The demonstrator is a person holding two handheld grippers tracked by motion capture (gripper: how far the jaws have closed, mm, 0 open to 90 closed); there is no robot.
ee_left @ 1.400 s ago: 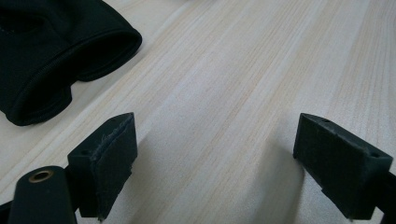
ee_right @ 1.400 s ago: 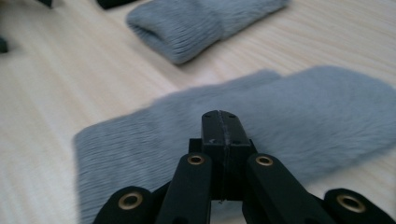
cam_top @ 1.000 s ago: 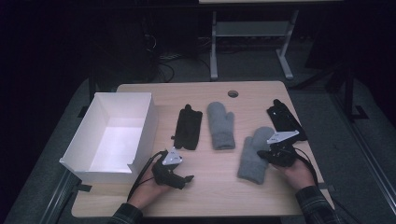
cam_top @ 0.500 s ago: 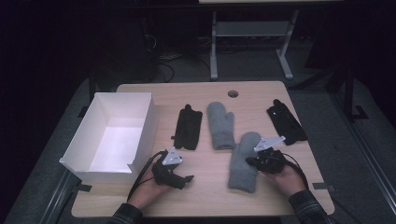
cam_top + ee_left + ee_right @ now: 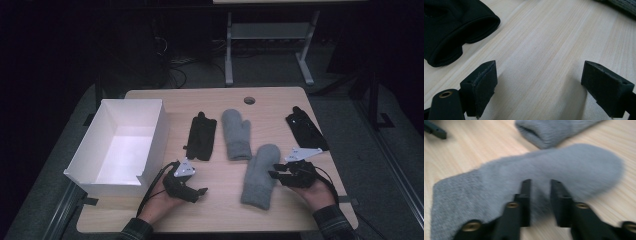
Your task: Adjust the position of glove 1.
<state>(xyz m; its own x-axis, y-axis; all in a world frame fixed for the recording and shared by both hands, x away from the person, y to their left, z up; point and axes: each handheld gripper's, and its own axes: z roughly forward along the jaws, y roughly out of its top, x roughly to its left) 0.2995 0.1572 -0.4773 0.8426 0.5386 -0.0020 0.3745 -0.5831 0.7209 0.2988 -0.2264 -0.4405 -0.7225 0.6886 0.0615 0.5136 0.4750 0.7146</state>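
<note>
While left tongs (image 5: 200, 192) idle agape, right tongs (image 5: 272, 175) just parting, grey mitten (image 5: 260, 172) dragged inward, released.

High view: above the near edge, looking forward and down over the desk (image 5: 280, 100). Gripper views: close, low along jaws; right shares the grey mitten (image 5: 536, 177).
</note>
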